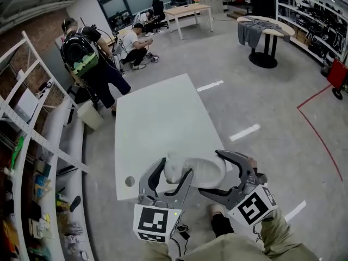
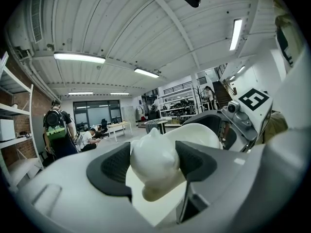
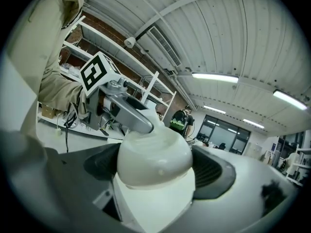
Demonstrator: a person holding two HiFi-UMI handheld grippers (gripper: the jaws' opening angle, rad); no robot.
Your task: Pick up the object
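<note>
The object is a white, smooth figure (image 1: 198, 170) with a cat-like head with small ears. It is held over the near edge of the white table (image 1: 157, 118). My left gripper (image 1: 167, 179) is shut on the eared head (image 2: 154, 160), which fills the gap between the dark pads (image 2: 111, 168). My right gripper (image 1: 227, 175) is shut on the rounded other end (image 3: 154, 160). In the left gripper view the right gripper (image 2: 228, 130) shows behind the figure, and the right gripper view shows the left gripper (image 3: 127, 114) beyond it. Both gripper views tilt up towards the ceiling.
White shelving (image 1: 32, 140) with small items runs along the left. A person with a backpack (image 1: 87, 61) stands past the table's far left corner beside a bin (image 1: 89, 115). Another person sits on the floor (image 1: 133, 45). A round table with grey cloth (image 1: 263, 29) stands far right.
</note>
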